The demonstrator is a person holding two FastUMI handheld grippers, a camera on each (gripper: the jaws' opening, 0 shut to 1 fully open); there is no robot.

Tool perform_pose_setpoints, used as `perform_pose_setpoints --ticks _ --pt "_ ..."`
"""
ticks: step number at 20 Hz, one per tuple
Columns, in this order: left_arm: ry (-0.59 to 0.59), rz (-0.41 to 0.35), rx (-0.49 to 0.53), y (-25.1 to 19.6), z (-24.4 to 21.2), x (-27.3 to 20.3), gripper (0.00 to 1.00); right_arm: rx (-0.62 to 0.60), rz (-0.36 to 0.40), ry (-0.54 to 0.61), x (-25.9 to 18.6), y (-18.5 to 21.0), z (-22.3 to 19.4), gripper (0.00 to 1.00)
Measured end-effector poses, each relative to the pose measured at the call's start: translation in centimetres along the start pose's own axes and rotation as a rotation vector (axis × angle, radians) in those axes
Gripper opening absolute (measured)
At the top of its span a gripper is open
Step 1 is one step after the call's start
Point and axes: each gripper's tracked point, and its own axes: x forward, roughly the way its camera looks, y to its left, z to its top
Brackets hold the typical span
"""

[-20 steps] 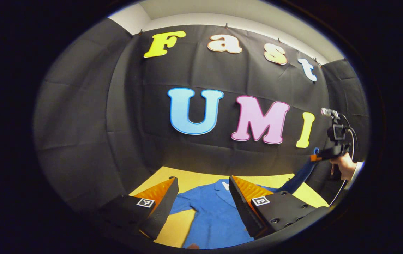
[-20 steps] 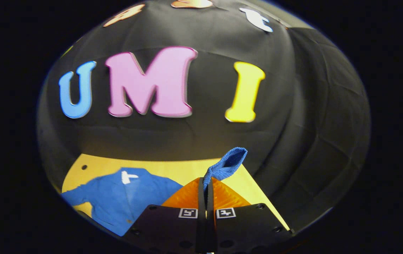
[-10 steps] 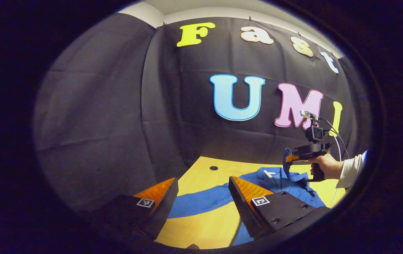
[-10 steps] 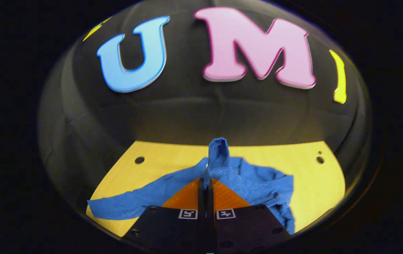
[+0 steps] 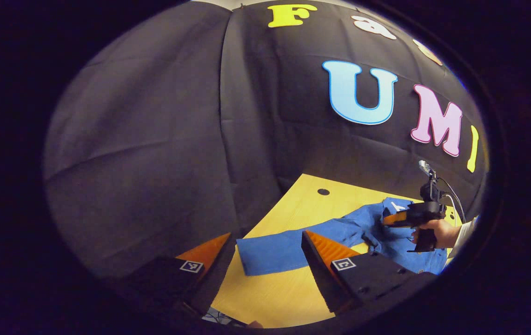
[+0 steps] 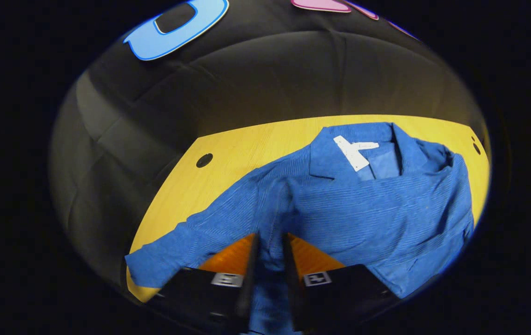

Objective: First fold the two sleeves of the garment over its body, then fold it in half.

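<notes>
Blue corduroy-like shirt (image 6: 363, 204) is what lies in front of me, spread on the yellow wooden tabletop (image 6: 247, 149) with its collar toward the booth's black cloth wall (image 6: 293, 74). In the right gripper view, my right gripper (image 6: 269, 260) sits low over the shirt, its two fingers a narrow gap apart with blue fabric running between them; the picture is blurred there, so I cannot tell whether they press on the cloth or have let it go. One sleeve already lies across the front of the shirt's body, ending near those fingers. Farther to the left in that view, the other sleeve (image 6: 186, 242) stretches out flat over the tabletop toward its near corner. Beyond it comes the open collar with a white label (image 6: 351, 151) inside, then a round dark hole (image 6: 204, 160) in the tabletop near the wall. In the left gripper view, my left gripper (image 5: 265, 265) hangs above the near edge of the tabletop with its fingers wide apart and nothing between them. The cuff end of the outstretched sleeve (image 5: 275, 249) lies flat just past them. Farther off, my right hand (image 5: 433, 231) holds the right gripper (image 5: 388, 218) over the shirt's body, a white sleeve cuff (image 5: 465, 230) at the wrist, with the cloth wall behind.
</notes>
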Motion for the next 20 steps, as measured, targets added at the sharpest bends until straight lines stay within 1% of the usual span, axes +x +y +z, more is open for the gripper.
perform_pose_setpoints --ticks 1,2,3,4,5,7,8,9,10,11,14,15,16,17,18,20 --pt "0.038 0.001 -0.01 0.0 -0.6 0.5 0.83 0.01 0.026 0.004 0.2 0.5 -0.2 0.51" --pt "0.069 -0.002 -0.015 0.1 -1.3 1.2 0.84 0.004 0.033 0.001 -0.1 0.5 -0.1 0.69" --pt "0.093 0.002 -0.02 0.5 -1.9 2.2 0.87 -0.015 0.038 -0.006 -0.6 0.5 0.1 0.61" --pt "0.12 0.008 -0.031 0.7 -2.7 3.3 0.84 -0.046 0.041 -0.014 -1.5 0.5 0.5 0.9" --pt "0.15 0.012 -0.037 1.0 -3.2 4.2 0.84 -0.084 0.05 -0.026 -3.0 0.6 0.9 0.94" --pt "0.202 0.022 -0.033 1.3 -4.4 6.0 0.85 -0.16 0.073 -0.053 -6.4 0.3 1.8 0.95" --pt "0.225 0.024 -0.028 1.4 -5.1 6.9 0.87 -0.178 0.099 -0.076 -8.3 0.5 2.4 0.97" --pt "0.253 0.02 -0.033 1.5 -5.7 7.8 0.87 -0.193 0.12 -0.094 -10.5 0.5 2.6 0.96" --pt "0.287 0.005 -0.04 1.4 -6.4 8.6 0.85 -0.21 0.133 -0.112 -12.7 0.3 2.9 0.96" --pt "0.316 -0.008 -0.053 1.5 -7.1 9.3 0.85 -0.227 0.139 -0.132 -15.1 0.0 3.3 0.96" --pt "0.381 -0.027 -0.086 1.3 -8.2 10.6 0.85 -0.283 0.13 -0.187 -20.8 -1.7 4.5 0.96" --pt "0.393 -0.027 -0.094 1.4 -8.4 10.8 0.87 -0.285 0.121 -0.197 -22.2 -2.3 4.5 0.96" --pt "0.414 -0.028 -0.1 1.4 -8.8 11.1 0.85 -0.283 0.115 -0.204 -23.6 -2.8 4.6 0.96" --pt "0.435 -0.027 -0.105 1.4 -9.2 11.2 0.85 -0.278 0.104 -0.214 -24.9 -3.5 4.8 0.96" --pt "0.445 -0.024 -0.106 1.4 -9.4 11.5 0.87 -0.269 0.094 -0.222 -26.0 -4.0 5.0 0.96" --pt "0.464 -0.011 -0.099 1.3 -10.0 11.8 0.86 -0.259 0.087 -0.24 -27.6 -4.4 5.2 0.96"
